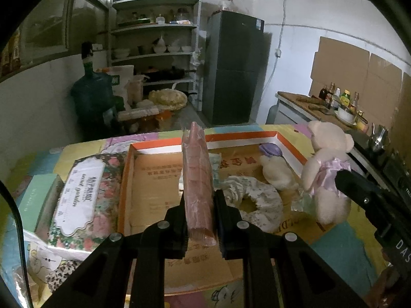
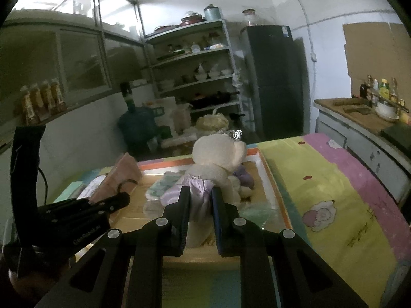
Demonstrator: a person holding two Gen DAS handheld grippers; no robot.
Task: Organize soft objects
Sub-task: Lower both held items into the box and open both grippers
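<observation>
A tall dark fridge [image 1: 235,66] stands beside white open shelving [image 1: 154,41] loaded with bowls and pots. Left of the shelves sits a blue water jug [image 1: 92,95] on the floor. Sauce bottles [image 1: 339,96] crowd the wooden counter [image 1: 295,97] at right (cardboard sheets [image 1: 354,71] cover the wall behind it).

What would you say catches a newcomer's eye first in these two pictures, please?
Probably the two held items: the left gripper clamps a pink wrapped pack upright over the shallow orange-rimmed box, and the right gripper grips a cream teddy bear in a lilac dress above the same box. A ruffled ring-shaped cushion lies inside.
</observation>
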